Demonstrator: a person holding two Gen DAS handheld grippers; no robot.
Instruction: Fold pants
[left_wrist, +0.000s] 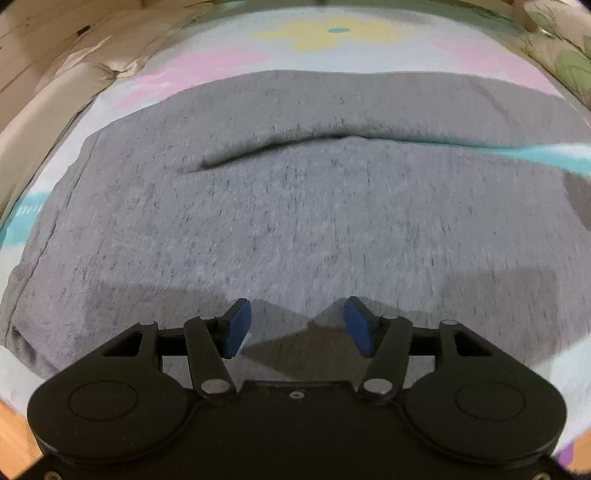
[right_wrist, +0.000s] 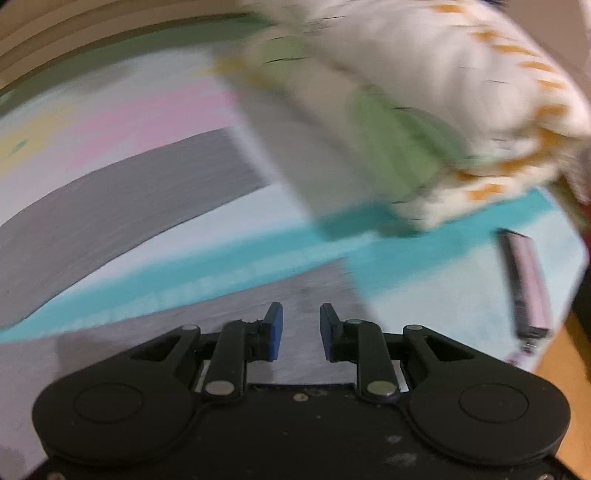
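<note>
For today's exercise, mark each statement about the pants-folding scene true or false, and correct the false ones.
1. The grey pants lie spread on a pastel sheet. True.
2. The left gripper is shut on the fabric. False: its fingers stand apart, holding nothing.
3. The right gripper is open above grey fabric. True.
4. A red mug stands beside the pants. False: a blurred slim pinkish device lies there on the sheet.
</note>
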